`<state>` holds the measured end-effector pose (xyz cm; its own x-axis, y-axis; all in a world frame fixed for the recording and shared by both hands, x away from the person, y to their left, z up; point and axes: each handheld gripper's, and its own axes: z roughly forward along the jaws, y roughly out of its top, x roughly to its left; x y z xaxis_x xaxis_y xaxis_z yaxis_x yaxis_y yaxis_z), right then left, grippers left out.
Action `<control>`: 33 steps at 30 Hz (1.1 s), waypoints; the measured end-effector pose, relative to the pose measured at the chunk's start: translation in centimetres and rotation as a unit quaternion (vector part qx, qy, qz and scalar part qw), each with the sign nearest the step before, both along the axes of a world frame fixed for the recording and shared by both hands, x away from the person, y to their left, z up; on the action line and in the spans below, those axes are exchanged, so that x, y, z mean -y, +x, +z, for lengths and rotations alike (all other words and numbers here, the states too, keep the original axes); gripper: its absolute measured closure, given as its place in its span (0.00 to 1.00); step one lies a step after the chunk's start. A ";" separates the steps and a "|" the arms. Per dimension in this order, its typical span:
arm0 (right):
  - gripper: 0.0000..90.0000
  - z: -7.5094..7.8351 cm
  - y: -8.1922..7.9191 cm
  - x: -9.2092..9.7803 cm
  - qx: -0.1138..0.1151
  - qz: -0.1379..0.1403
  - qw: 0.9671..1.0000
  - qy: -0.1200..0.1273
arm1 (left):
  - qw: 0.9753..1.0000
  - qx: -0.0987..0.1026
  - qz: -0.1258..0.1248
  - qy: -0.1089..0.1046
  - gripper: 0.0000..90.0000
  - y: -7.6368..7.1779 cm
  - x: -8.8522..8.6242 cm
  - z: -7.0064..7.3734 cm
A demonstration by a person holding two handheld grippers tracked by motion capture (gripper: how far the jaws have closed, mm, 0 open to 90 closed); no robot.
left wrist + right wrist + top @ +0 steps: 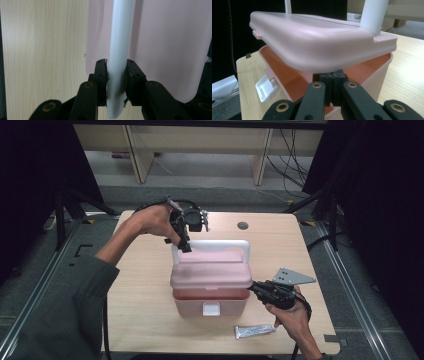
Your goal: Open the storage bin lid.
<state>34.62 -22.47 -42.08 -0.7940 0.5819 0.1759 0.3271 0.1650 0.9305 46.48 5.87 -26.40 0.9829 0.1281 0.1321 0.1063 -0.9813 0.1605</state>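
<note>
At the middle of the tabletop point(145, 305) we see a pink box point(210, 301) with its lid point(211, 272) raised a little, a gap showing above the reddish inside. Our left claw point(185, 245) comes down from the far left and pinches the left leg of the white handle point(211, 243), its pads pressed on both sides of the bar. Our right claw point(254, 289) sits at the box's right edge, its jaws pressed together just under the lid's rim. The white latch point(211, 308) hangs on the near wall. A small tube point(255, 331) lies on the tabletop near the right hand point(292, 316).
</note>
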 end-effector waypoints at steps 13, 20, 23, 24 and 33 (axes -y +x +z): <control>1.00 0.2 0.5 0.1 0.027 0.000 1.000 -0.008 | 0.998 0.029 0.053 -0.036 0.50 -1.1 -3.3 1.8; 1.00 0.2 0.5 0.2 0.023 -0.003 1.000 -0.014 | 0.993 0.040 0.094 -0.059 0.43 -1.5 -5.4 2.5; 1.00 0.3 0.5 0.2 0.023 -0.002 1.000 -0.014 | 0.992 0.043 0.103 -0.067 0.41 -1.7 -6.4 2.7; 1.00 0.3 0.5 0.2 0.022 -0.001 1.000 -0.014 | 0.991 0.044 0.108 -0.072 0.41 -1.8 -6.7 2.8; 1.00 0.6 0.7 0.3 0.026 -0.003 1.000 -0.011 | 0.980 0.048 0.161 -0.103 0.36 -2.6 -9.8 1.7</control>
